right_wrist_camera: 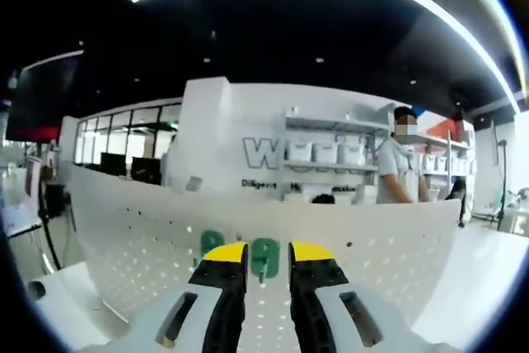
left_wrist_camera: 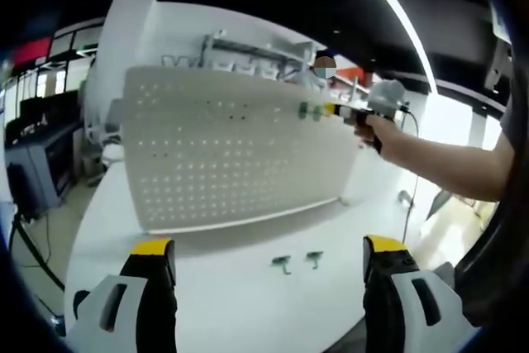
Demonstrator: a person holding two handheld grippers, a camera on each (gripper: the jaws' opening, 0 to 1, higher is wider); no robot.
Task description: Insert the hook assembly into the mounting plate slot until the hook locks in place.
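A white perforated mounting plate [left_wrist_camera: 223, 155] stands upright on the white table [left_wrist_camera: 240, 295]. Two green hooks [left_wrist_camera: 309, 111] sit side by side at its upper right. A hand holds my right gripper [left_wrist_camera: 337, 109] against the plate there. In the right gripper view its yellow-tipped jaws are nearly together, and my right gripper [right_wrist_camera: 266, 254] is shut on one green hook [right_wrist_camera: 264, 259] at the plate [right_wrist_camera: 388, 254]. A second hook [right_wrist_camera: 212, 243] hangs just to the left. My left gripper [left_wrist_camera: 269, 247] is open and held low over the table. Beyond it lie two loose green hooks [left_wrist_camera: 297, 262].
The person's forearm [left_wrist_camera: 446, 163] reaches in from the right. A cable [left_wrist_camera: 409, 204] hangs near the table's right edge. Behind the plate are shelves with white bins [right_wrist_camera: 326, 152] and a standing person [right_wrist_camera: 397, 175]. Desks [left_wrist_camera: 37, 163] stand at far left.
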